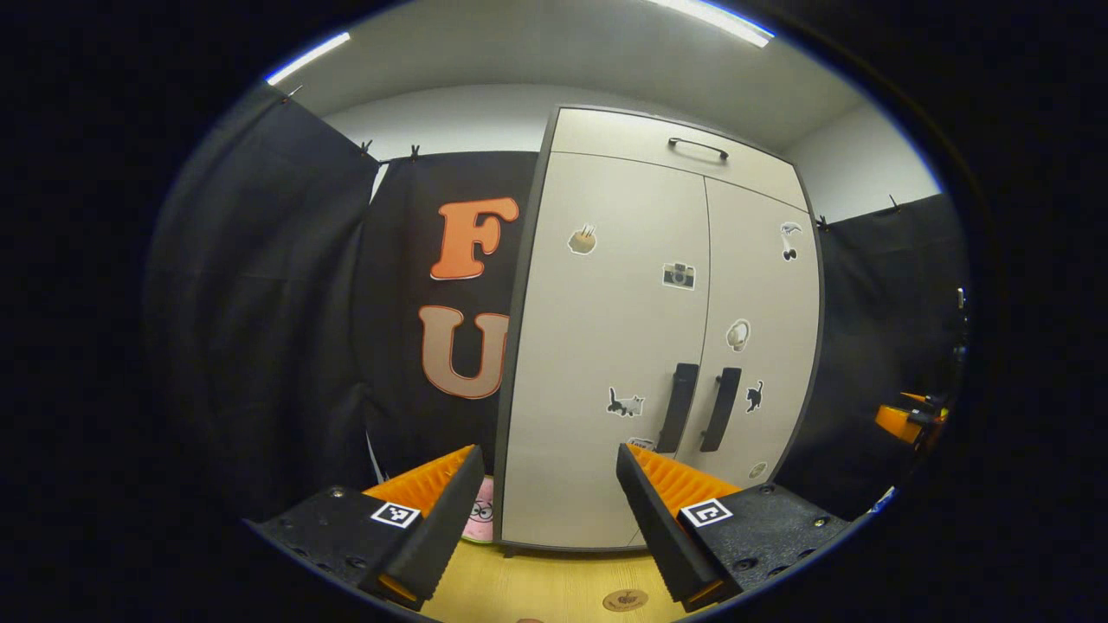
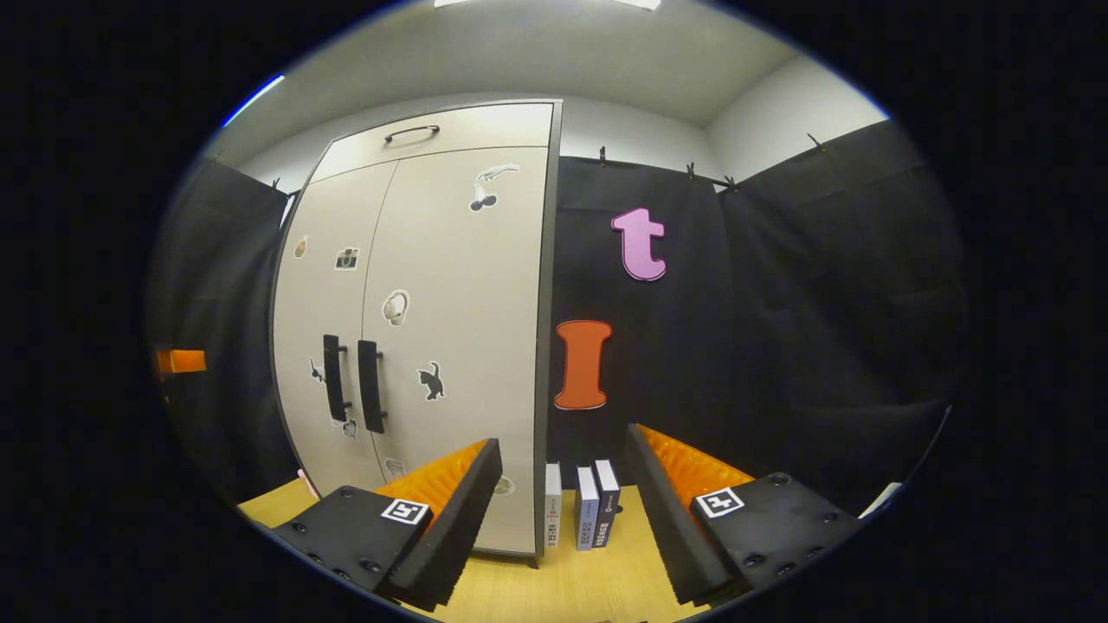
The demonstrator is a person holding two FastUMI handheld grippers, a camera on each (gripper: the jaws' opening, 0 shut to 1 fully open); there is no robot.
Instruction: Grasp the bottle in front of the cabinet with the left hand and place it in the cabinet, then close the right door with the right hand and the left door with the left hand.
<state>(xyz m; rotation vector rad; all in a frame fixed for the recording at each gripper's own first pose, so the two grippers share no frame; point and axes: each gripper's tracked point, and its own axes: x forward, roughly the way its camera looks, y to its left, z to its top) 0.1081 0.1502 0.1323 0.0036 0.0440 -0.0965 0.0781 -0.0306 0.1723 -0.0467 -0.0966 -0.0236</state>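
Both doors of the cabinet (image 1: 658, 346) are closed flat, and it takes up the middle of the left gripper view and the left-centre of the right gripper view. Left door (image 1: 606, 346) and right door (image 1: 762, 346) meet at a thin seam, with two dark vertical handles (image 1: 699, 407) sitting side by side just either side of it, lower centre of the frame. There's a drawer-like top panel with a slim handle (image 1: 698, 147) up near the top. Little stickers are scattered over the doors, like a camera (image 1: 679, 275) and a couple of cats (image 1: 625, 403). The bottle isn't visible anywhere outside the cabinet, so I can't tell where it is with the doors closed. The left hand-held gripper (image 1: 545, 528) sits at the bottom of its own view, fingers spread wide with nothing between them, well back from the doors. Same deal with the right hand-held gripper (image 2: 563, 528) at the bottom of its view, spread apart and gripping nothing. Between its fingers you can see three small books (image 2: 582, 516) standing upright on the wooden worktop (image 2: 571, 588), just beside the cabinet's right side. A pink thing (image 1: 481, 512) peeks out at the cabinet's lower left corner in the left gripper view, too hidden to identify.
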